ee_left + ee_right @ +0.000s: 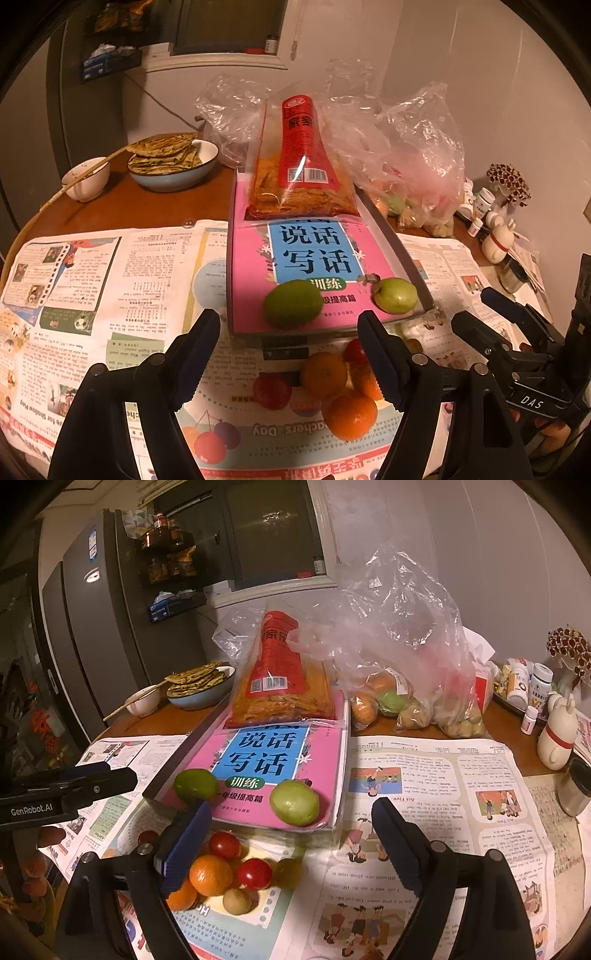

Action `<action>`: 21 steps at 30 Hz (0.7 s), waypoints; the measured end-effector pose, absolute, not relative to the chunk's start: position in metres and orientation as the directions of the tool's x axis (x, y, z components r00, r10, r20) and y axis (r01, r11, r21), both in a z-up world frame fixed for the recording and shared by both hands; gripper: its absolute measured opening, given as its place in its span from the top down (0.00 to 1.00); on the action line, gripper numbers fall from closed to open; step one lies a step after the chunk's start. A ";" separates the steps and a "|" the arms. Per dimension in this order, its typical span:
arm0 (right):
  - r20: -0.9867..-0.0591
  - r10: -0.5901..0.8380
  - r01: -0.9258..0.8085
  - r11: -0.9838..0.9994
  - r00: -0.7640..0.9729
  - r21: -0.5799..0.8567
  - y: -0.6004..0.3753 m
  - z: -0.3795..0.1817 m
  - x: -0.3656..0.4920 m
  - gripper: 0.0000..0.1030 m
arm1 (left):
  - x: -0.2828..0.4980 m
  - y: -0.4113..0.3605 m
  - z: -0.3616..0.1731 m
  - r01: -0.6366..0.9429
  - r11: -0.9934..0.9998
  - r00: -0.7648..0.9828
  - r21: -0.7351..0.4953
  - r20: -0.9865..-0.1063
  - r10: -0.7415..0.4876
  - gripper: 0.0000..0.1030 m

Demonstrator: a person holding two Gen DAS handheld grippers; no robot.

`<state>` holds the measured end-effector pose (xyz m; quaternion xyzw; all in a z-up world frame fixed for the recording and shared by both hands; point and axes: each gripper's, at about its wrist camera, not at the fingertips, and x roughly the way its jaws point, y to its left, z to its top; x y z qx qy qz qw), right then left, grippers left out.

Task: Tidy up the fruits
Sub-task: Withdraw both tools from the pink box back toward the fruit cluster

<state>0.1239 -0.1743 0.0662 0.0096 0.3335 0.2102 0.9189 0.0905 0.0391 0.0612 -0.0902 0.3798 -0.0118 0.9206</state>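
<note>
Two green fruits (292,302) (396,295) rest on the near end of a pink book (255,266), seen again in the right wrist view as green fruits (195,784) (294,803). On the newspaper in front of the book lies a pile: oranges (351,415) (211,875), red tomatoes (272,389) (255,873) and a small pale fruit (236,901). My left gripper (291,369) hovers open over the pile, its pads touching nothing. My right gripper (291,849) is open too, with its left finger (184,849) beside the pile. Each gripper shows at the edge of the other's view.
A red-labelled snack packet (301,173) lies on the book's far end. Behind stand clear plastic bags with more fruit (391,698), a blue bowl of flatbread (173,162), a small bowl with chopsticks (86,179), and bottles and figurines (535,698) at the right. Newspaper (443,775) covers the table.
</note>
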 end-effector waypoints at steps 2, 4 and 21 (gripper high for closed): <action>-0.607 0.395 -0.386 0.910 0.690 0.154 -0.174 0.068 0.118 0.14 | 0.087 0.038 0.062 -0.041 0.985 0.711 -0.170 -0.697 -0.091 0.24; -0.605 0.395 -0.387 0.909 0.691 0.151 -0.175 0.069 0.113 0.14 | 0.083 0.036 0.063 -0.036 0.985 0.712 -0.168 -0.696 -0.093 0.24; -0.607 0.395 -0.401 0.906 0.690 0.135 -0.177 0.073 0.082 0.14 | 0.058 0.017 0.057 0.005 0.989 0.689 -0.148 -0.716 -0.111 0.24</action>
